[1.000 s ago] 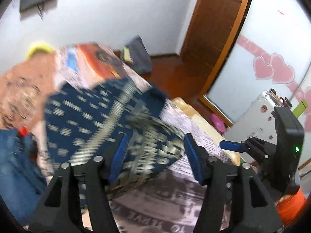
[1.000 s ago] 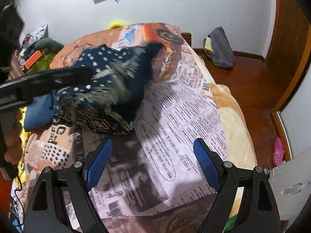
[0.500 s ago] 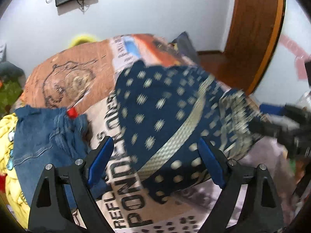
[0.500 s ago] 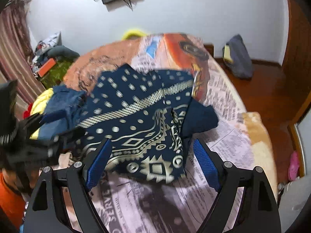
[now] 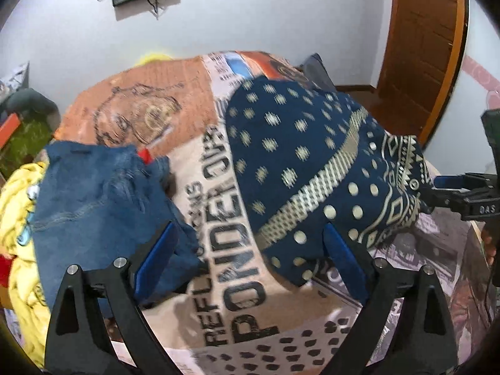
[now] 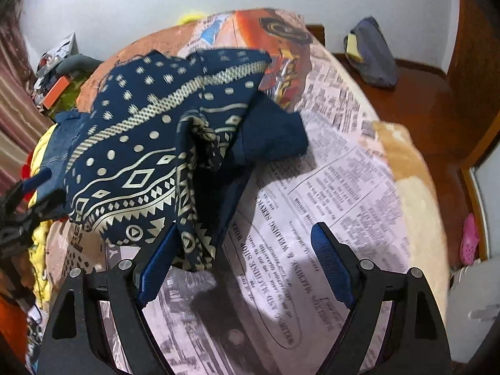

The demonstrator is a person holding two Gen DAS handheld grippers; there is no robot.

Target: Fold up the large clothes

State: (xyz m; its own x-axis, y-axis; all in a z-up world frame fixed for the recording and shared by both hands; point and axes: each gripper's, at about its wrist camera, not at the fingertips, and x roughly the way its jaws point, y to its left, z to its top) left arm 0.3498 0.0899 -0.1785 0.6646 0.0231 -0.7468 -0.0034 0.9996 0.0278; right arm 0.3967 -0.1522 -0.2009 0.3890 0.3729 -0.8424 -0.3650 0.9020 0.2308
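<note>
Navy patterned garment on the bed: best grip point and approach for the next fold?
Probably the loose bunched hem of the navy patterned garment, the flap hanging nearest the right hand-held gripper. Come from the near side, angled down. That edge stands proud of the bedspread, so open jaws can straddle it; the rest lies crumpled flat. The left hand-held gripper is opening, nothing between its jaws.

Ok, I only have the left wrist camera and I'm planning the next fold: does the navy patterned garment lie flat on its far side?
Observer: No. In the right wrist view the patterned garment has a bunched-up ridge down its middle.
Operator: Anything sticking out?
Observer: Yes, a plain navy flap pokes out on the right, onto the newsprint bedspread.
Operator: Is the right gripper holding it?
Observer: No. The right gripper is open, with the garment's near hem just inside its left finger, unpinched.
</note>
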